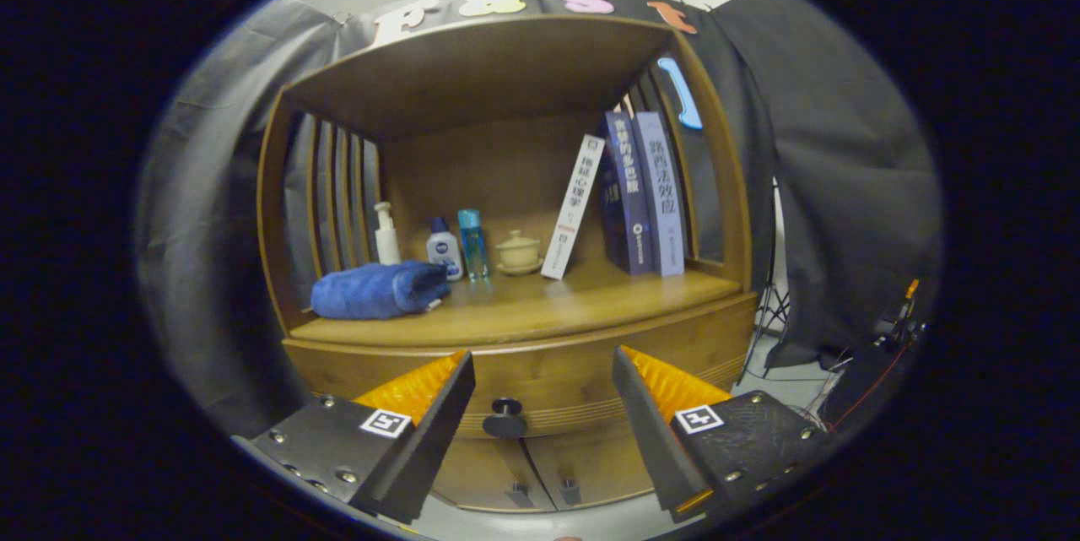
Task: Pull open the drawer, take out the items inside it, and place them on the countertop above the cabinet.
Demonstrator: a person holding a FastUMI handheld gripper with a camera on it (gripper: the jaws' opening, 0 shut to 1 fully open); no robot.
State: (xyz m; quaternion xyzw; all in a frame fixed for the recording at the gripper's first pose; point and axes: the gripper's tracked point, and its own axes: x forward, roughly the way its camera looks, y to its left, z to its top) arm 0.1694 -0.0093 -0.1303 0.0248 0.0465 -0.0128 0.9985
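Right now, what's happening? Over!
Gripper fingers open, holding nothing. Drawer shut, knob between fingers, just ahead. Blue towel on countertop. Nothing blocking knob.

Beyond the gripper's (544, 354) parted fingers, the pale blue book (662, 195) bore 路西法效应 down its spine. The leaning white book's (574, 208) title ended in 心理学. The title on the dark book (624, 195) between them was too blurred to read.

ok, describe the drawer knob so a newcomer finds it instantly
Start at the wooden cabinet and its countertop with the blue towel and books. On the drawer front just below sits the drawer knob, seen between the open gripper fingers. It is single, round and dark; the two door handles lower down are small paired tabs.
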